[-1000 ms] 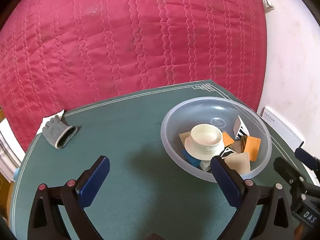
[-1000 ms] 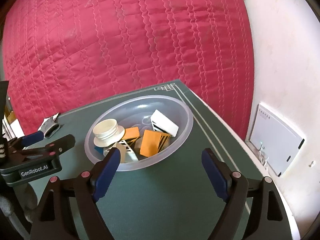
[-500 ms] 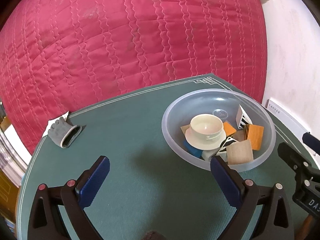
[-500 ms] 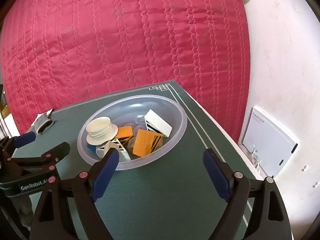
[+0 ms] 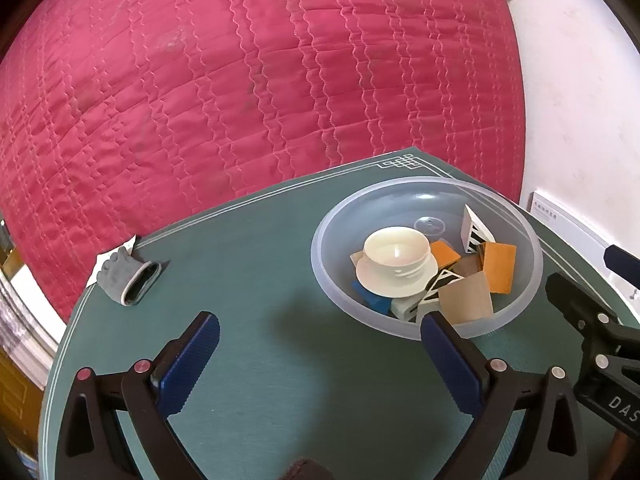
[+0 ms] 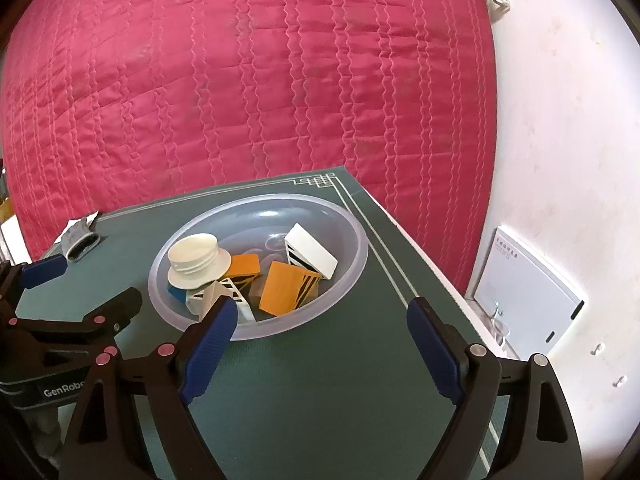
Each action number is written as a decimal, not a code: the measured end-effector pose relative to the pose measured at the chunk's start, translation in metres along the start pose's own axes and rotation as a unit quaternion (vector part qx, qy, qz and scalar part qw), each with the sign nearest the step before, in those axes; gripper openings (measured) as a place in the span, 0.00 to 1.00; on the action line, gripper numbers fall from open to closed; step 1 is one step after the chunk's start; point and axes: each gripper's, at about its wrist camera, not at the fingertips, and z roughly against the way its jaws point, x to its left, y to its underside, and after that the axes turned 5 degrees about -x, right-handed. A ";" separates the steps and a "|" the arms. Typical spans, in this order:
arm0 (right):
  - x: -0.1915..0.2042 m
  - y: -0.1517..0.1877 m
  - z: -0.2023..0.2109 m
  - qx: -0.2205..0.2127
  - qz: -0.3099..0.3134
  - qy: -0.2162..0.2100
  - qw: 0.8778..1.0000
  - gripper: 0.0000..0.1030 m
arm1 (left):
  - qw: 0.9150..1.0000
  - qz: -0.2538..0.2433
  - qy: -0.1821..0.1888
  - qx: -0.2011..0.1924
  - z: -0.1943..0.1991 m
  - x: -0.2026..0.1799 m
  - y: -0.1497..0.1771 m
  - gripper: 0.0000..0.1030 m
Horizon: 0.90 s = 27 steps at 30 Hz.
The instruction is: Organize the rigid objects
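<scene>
Two handheld grippers hover over a dark green mat-covered table [image 5: 260, 320] set against a quilted crimson cover [image 5: 260, 100]. On the mat's right side sits a wide translucent plastic bowl [image 6: 352, 276], and all the rigid pieces in view lie inside it: a cream threaded plastic cap [image 5: 398, 258], a white striped wedge block [image 6: 310, 256], orange card-like blocks [image 6: 282, 288], a tan square tile [image 5: 466, 296] and a small blue piece [image 5: 374, 300]. Far left lies a grey rolled glove [image 5: 128, 278], well apart from the bowl. The left gripper [image 5: 320, 354] and right gripper [image 6: 318, 338] both stand wide apart at the jaws and hold nothing. This scene fits either a filled bowl awaiting sorting or a finished gathering. For any pick, I judge it best to come down over one exposed piece, such as the cap, clear of the rim. Compared with a second ago, the left camera sits slightly higher, showing more mat; the bowl's contents lie unchanged.
</scene>
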 end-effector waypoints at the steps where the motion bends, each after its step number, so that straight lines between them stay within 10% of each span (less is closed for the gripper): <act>1: 0.000 0.000 0.000 0.000 0.000 0.000 1.000 0.85 | 1.000 -0.001 0.001 -0.001 0.000 0.000 0.000 0.99; 27: 0.002 0.000 -0.001 0.001 0.004 0.000 1.000 0.85 | 1.000 -0.003 0.010 0.005 -0.003 -0.005 0.001 0.99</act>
